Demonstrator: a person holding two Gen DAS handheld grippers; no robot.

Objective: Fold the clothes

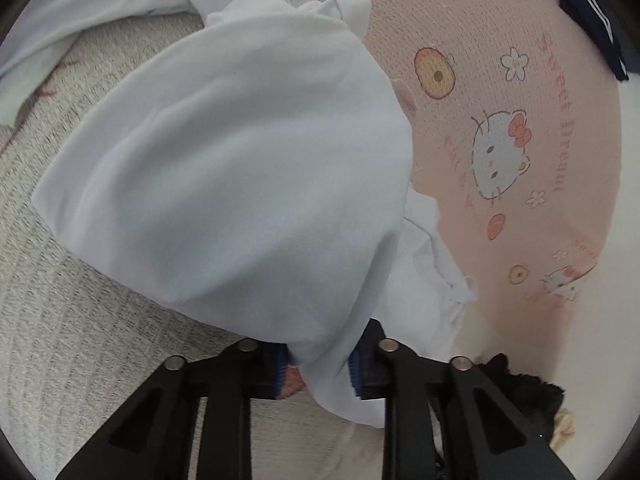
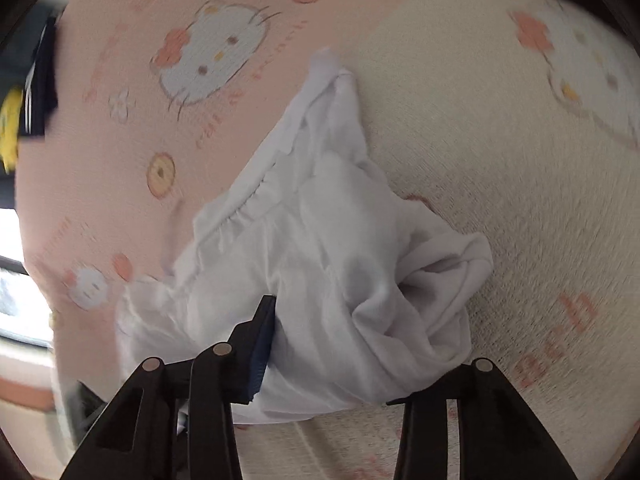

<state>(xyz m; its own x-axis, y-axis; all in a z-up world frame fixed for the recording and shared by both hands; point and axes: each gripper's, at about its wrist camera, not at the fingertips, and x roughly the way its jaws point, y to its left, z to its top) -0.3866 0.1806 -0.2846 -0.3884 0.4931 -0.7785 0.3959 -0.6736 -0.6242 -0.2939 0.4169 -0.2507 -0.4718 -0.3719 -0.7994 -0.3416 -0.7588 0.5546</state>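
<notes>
Left wrist view: I see my left gripper (image 1: 320, 372) clamped on a fold of the pale white, soft cotton garment (image 1: 240, 160); cloth is squeezed between its blue-padded fingers (image 1: 362, 372) and billows out ahead of them.
Right wrist view: my right gripper (image 2: 340, 344) has a bunched, gathered edge of a white garment (image 2: 320, 260) between its jaws; the left pad (image 2: 262, 352) presses on the fabric, but the far pad is buried under cloth, so I judge it gripping without seeing both contacts.
Garment place: it hangs from the grippers over the pink and cream quilted bed cover printed with cartoon cats (image 1: 500, 140), its lower folds trailing near that surface.
Same piece or two: I cannot tell from these views whether both grippers hold one garment.
Risk, slip: the right hold looks to be on a loose wad, so I think a tug could let layers slide out.
Risk, tangle: I have caught crumpled cloth, not a clean hem or corner; spreading may give a twisted, uneven fold.
Risk, snag: a heap of other pale clothes (image 1: 100, 8) lies just behind and could be dragged along.
Only in left view: that heap, and a dark fuzzy item (image 1: 520, 388) beside the gripper.
Only in right view: the gathered elastic-like seam (image 2: 248, 200) and a yellow object (image 2: 10, 128) at the edge.
</notes>
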